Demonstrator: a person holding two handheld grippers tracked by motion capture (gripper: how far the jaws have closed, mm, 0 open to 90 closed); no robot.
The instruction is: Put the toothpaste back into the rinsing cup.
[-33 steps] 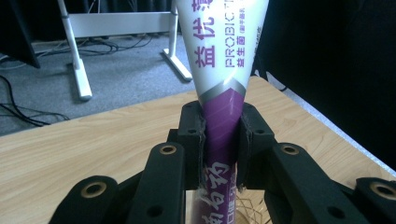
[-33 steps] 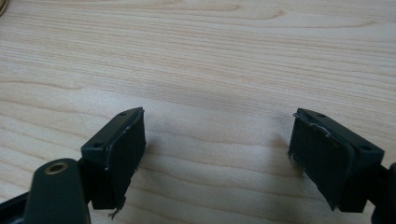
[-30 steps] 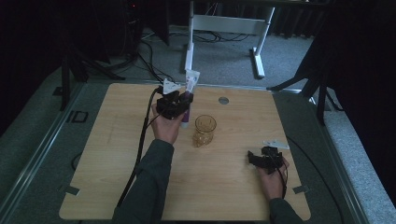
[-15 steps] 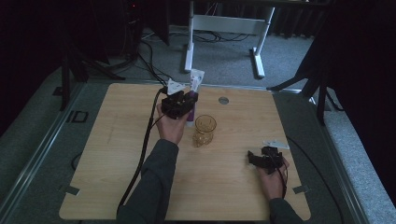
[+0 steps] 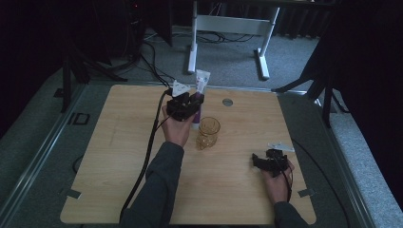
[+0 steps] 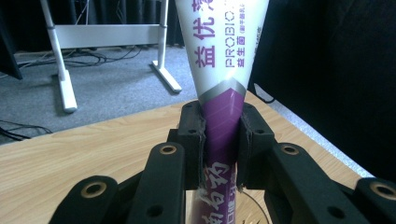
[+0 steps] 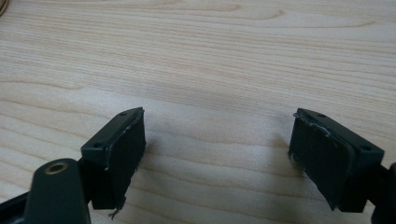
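A pale wooden table [image 5: 119,156] stands in a dim room, white stand legs behind it. The left tool [image 5: 186,105] clamps a white-and-purple toothpaste tube [image 5: 199,95] upright, its long axis vertical, just beside and behind the amber ribbed glass cup [image 5: 208,133]. The right tool [image 5: 272,160] rests well apart near the table's front right, jaws wide open and holding nothing.

An amber glass jar [image 5: 208,132] stands on the wooden table [image 5: 114,156], just right of the left gripper [image 5: 189,105]. Beyond that gripper, a round grommet [image 5: 227,101] and a white stand [image 5: 228,26].
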